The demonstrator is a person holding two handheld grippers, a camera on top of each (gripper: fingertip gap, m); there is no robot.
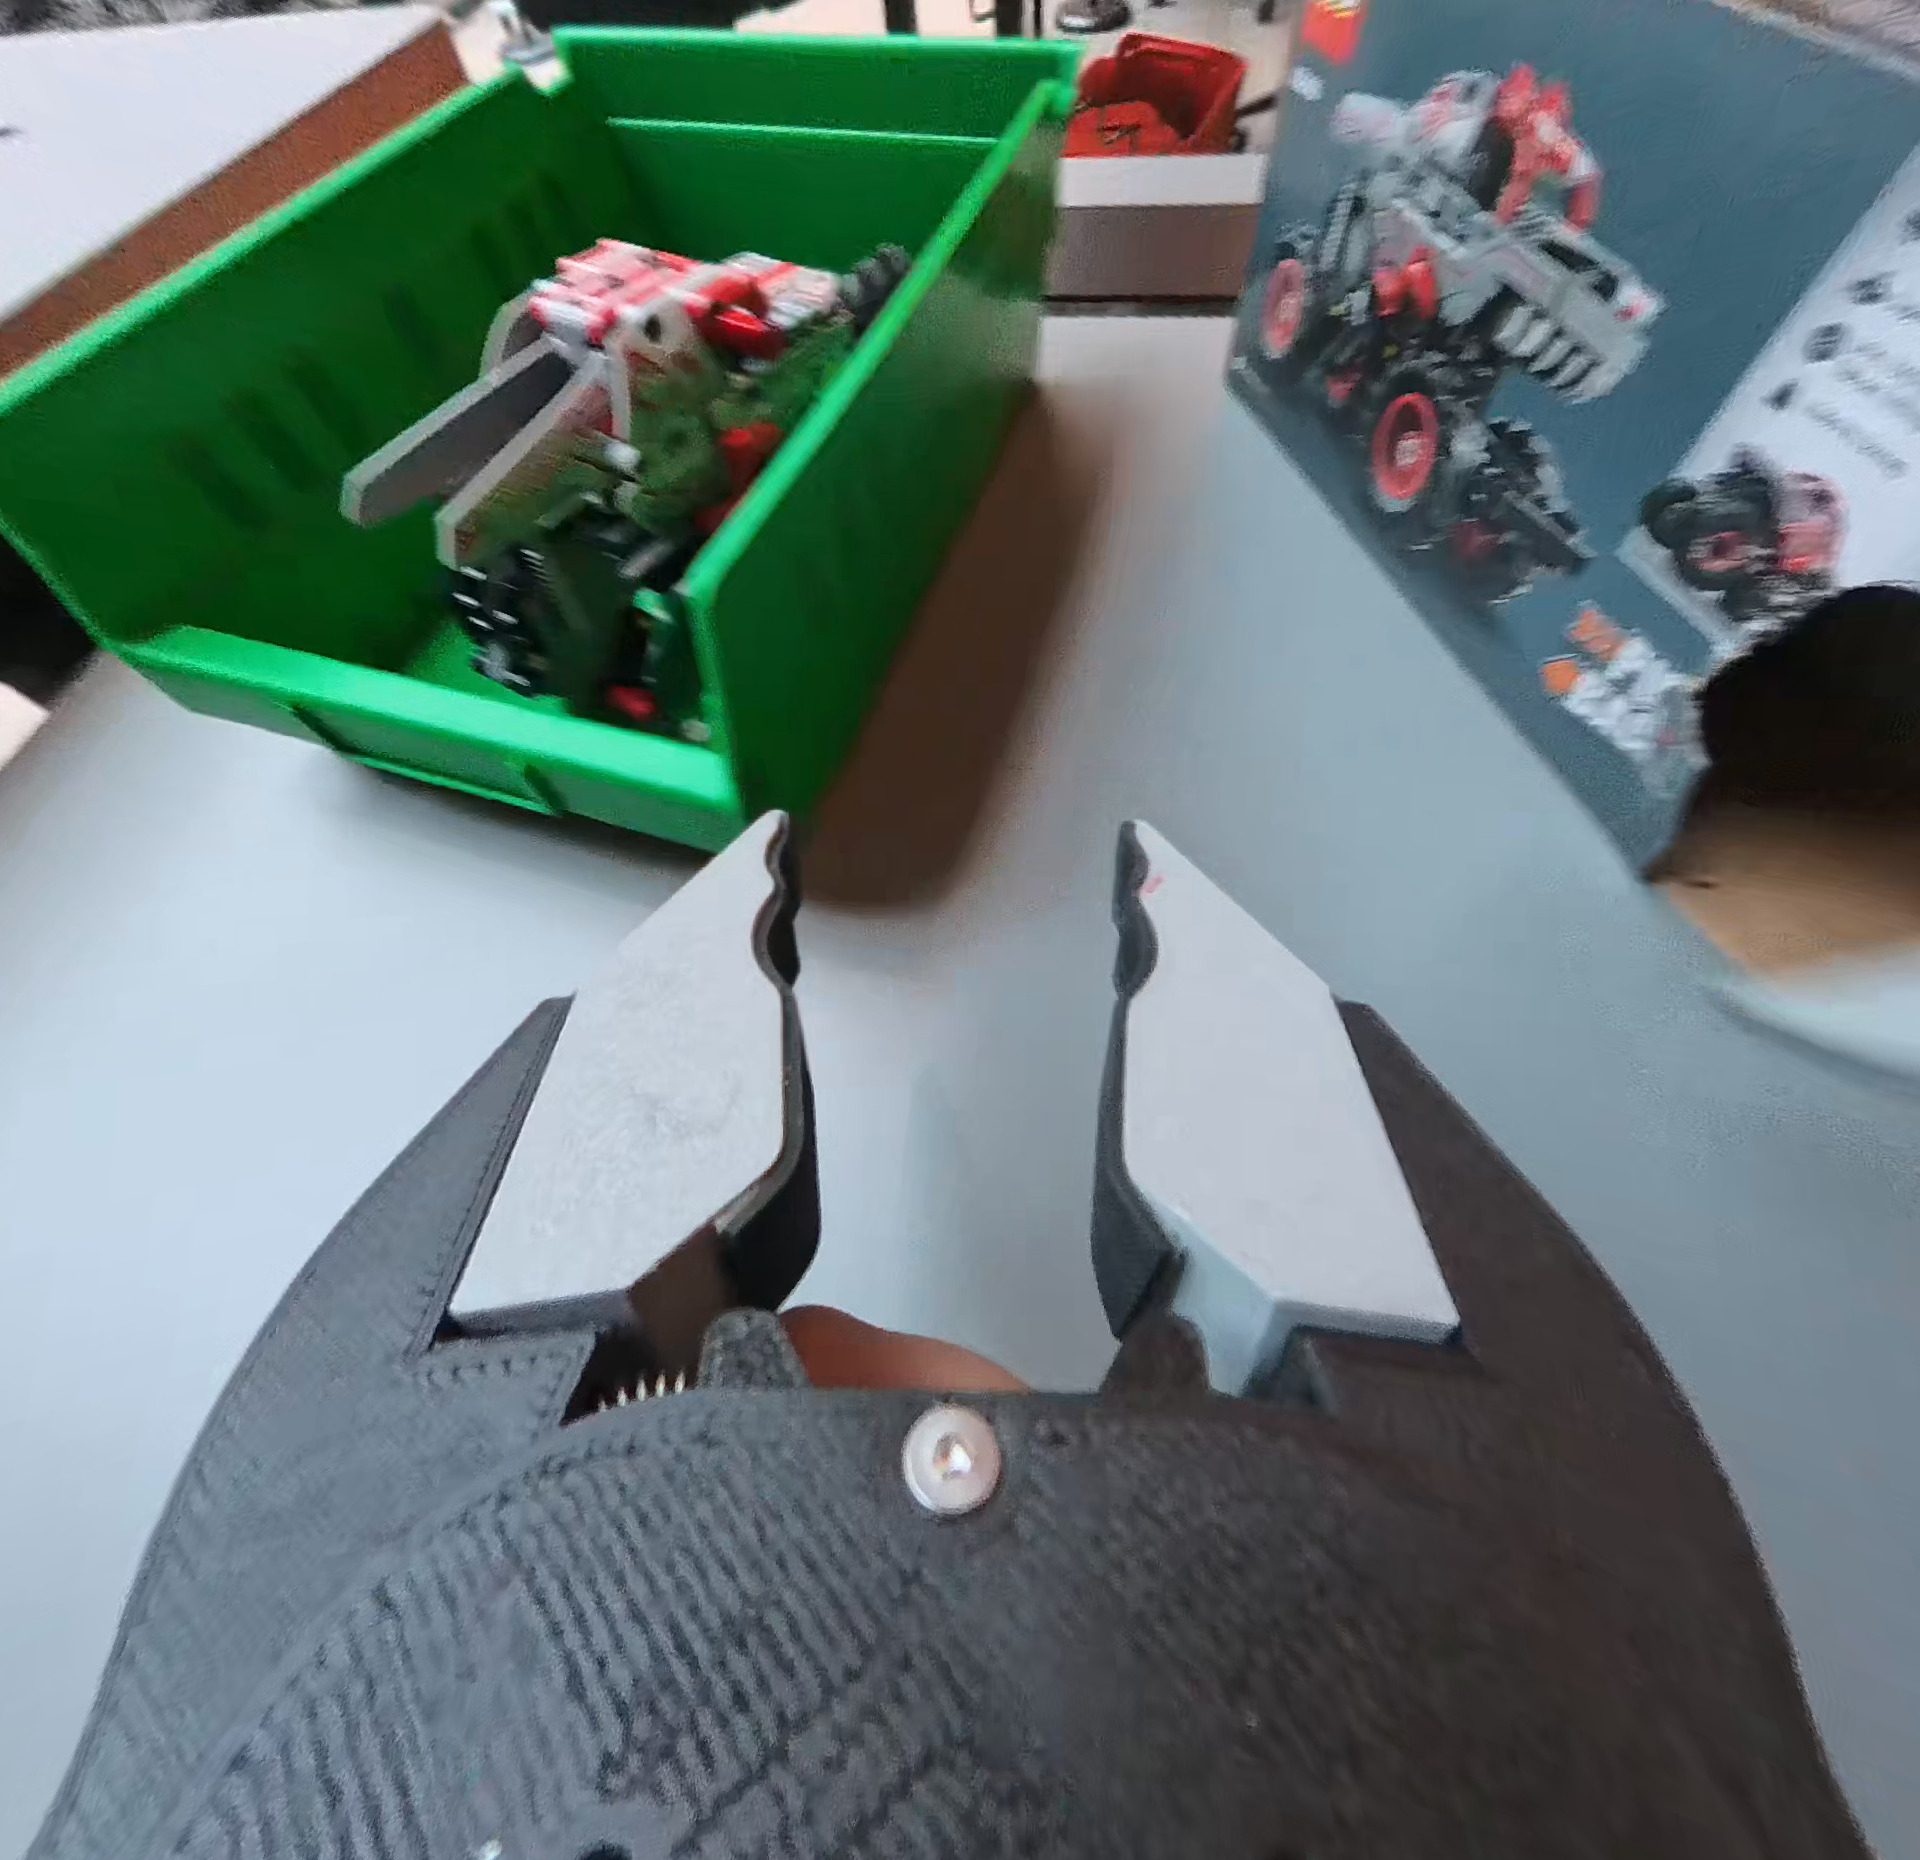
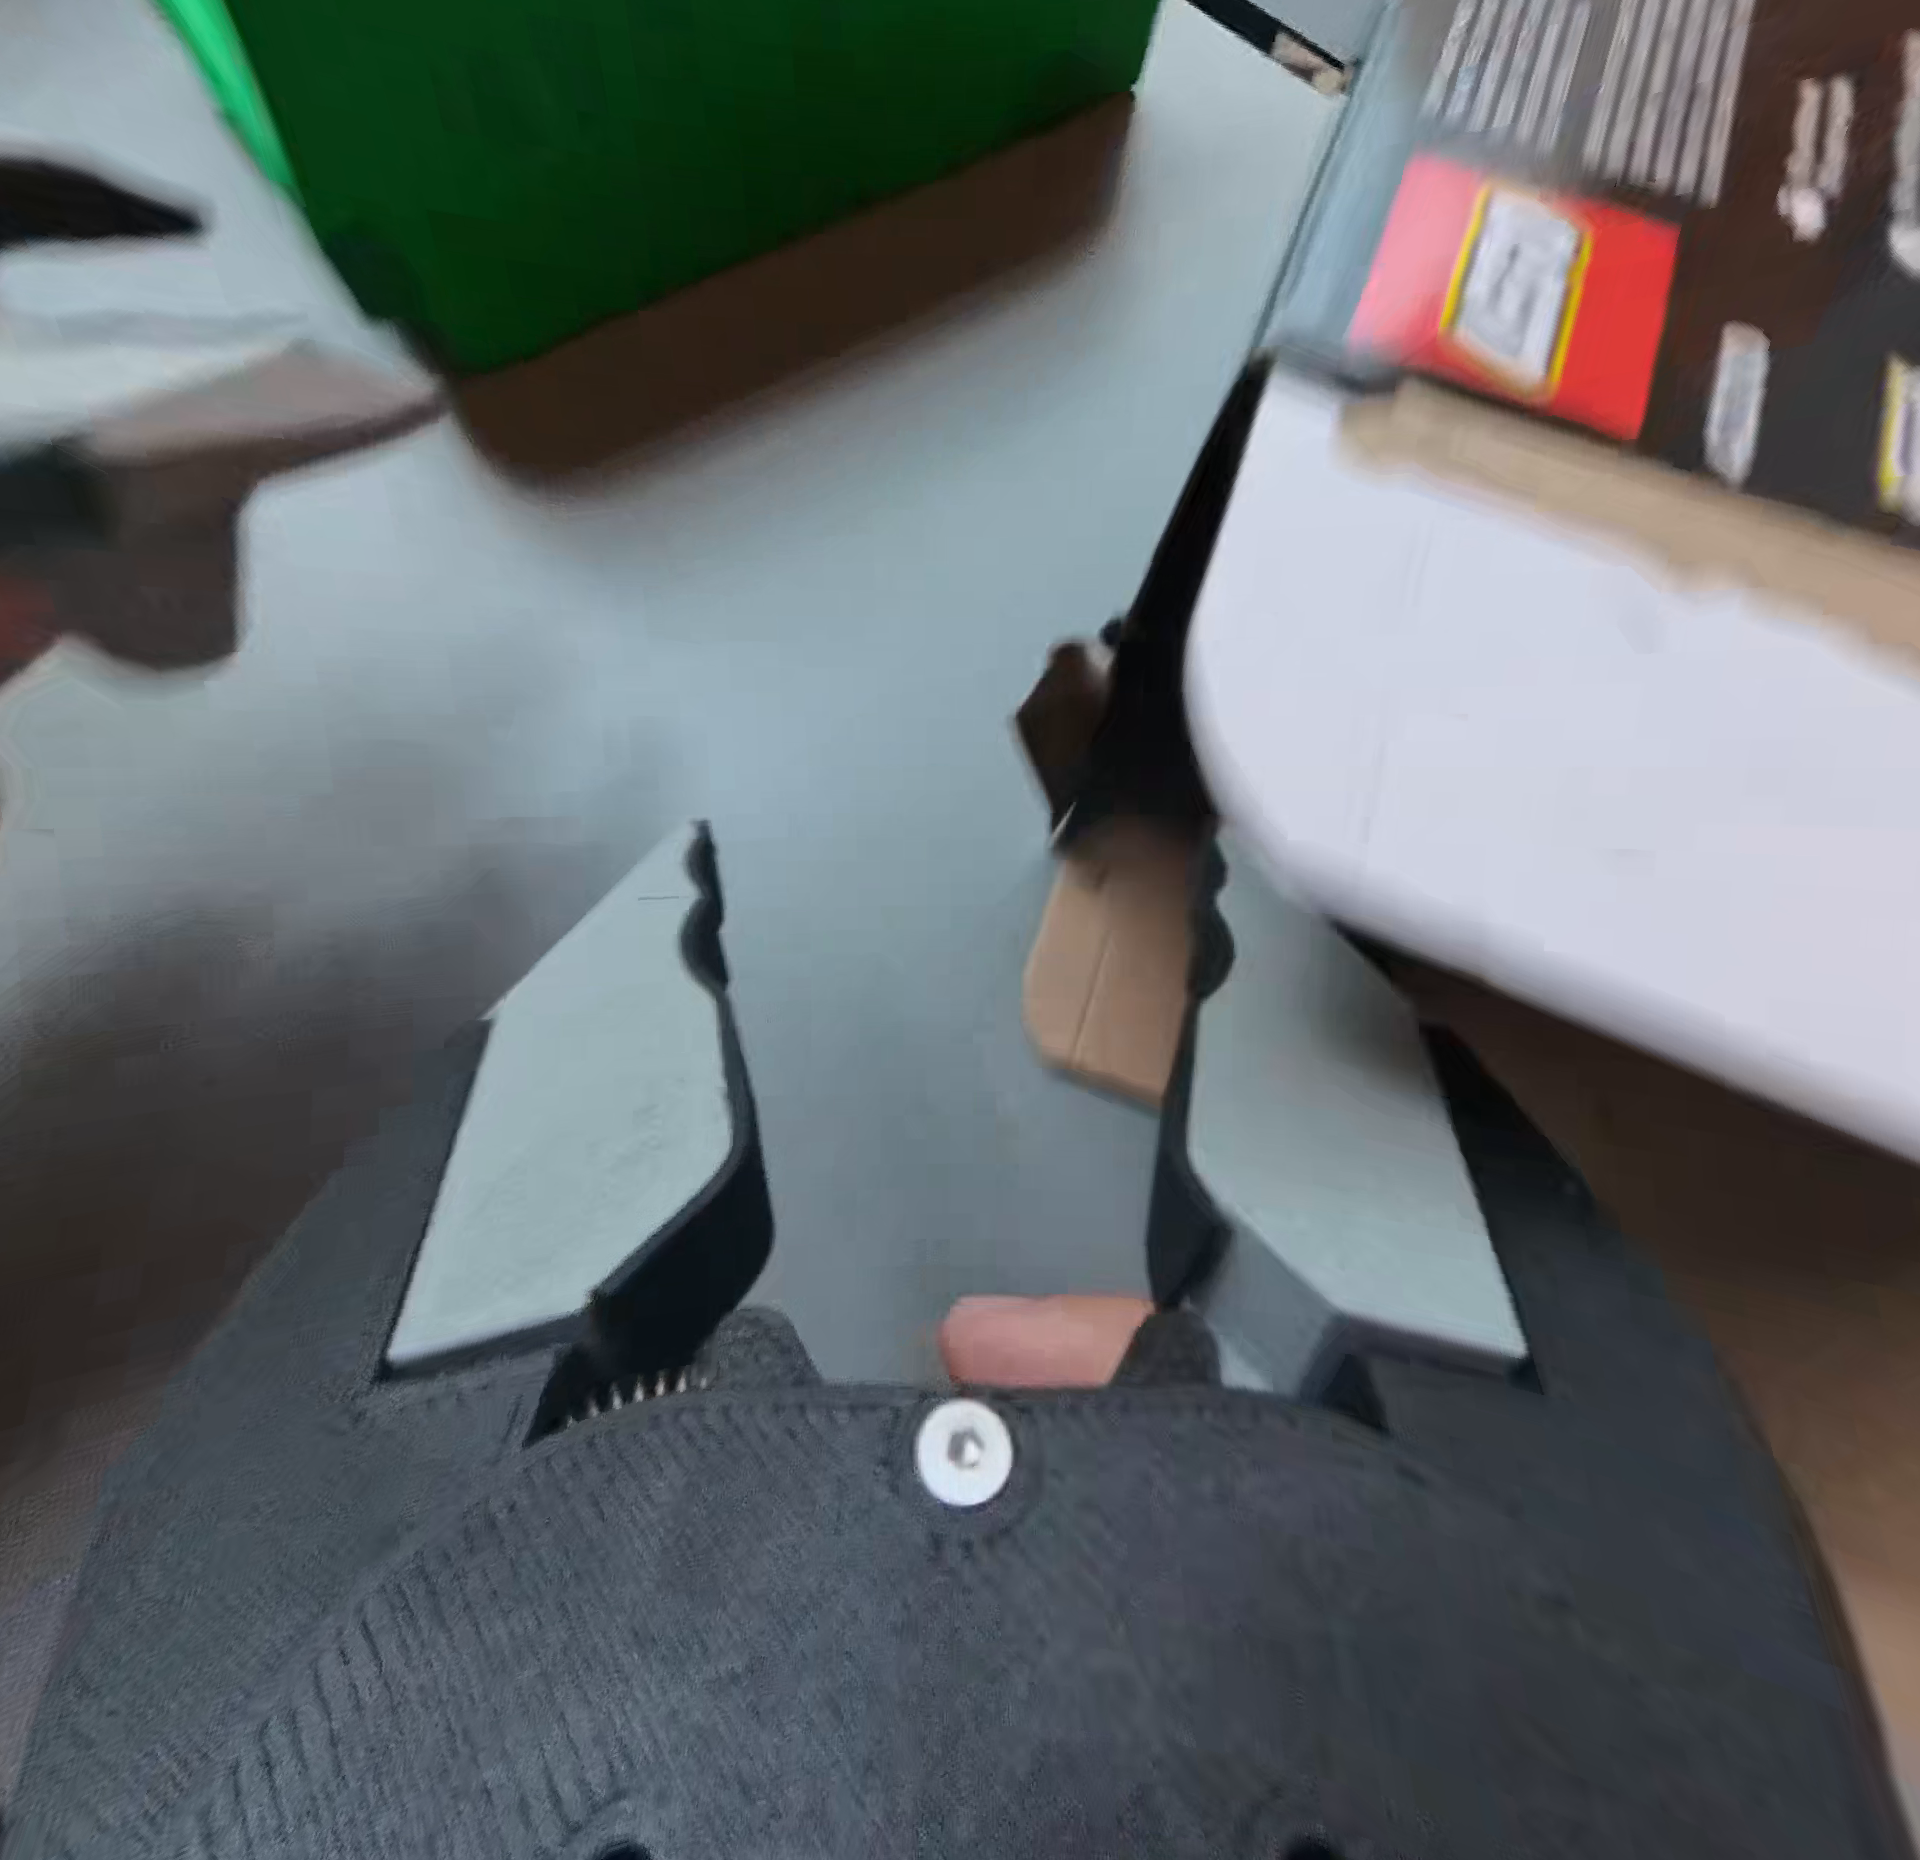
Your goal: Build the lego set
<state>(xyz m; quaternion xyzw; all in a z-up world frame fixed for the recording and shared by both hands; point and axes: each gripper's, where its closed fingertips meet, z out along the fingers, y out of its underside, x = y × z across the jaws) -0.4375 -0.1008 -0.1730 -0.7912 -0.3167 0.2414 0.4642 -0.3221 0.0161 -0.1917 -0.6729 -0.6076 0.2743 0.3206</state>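
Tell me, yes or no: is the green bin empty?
No. In the left wrist view the green bin holds a red, grey and black lego model leaning against its right wall.

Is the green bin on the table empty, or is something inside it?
Not empty. The green bin holds a partly built red, grey and black lego model, which leans against its right wall.

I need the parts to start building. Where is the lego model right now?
In the left wrist view, the lego model sits inside the green bin on the grey table, upper left, left of the set's box.
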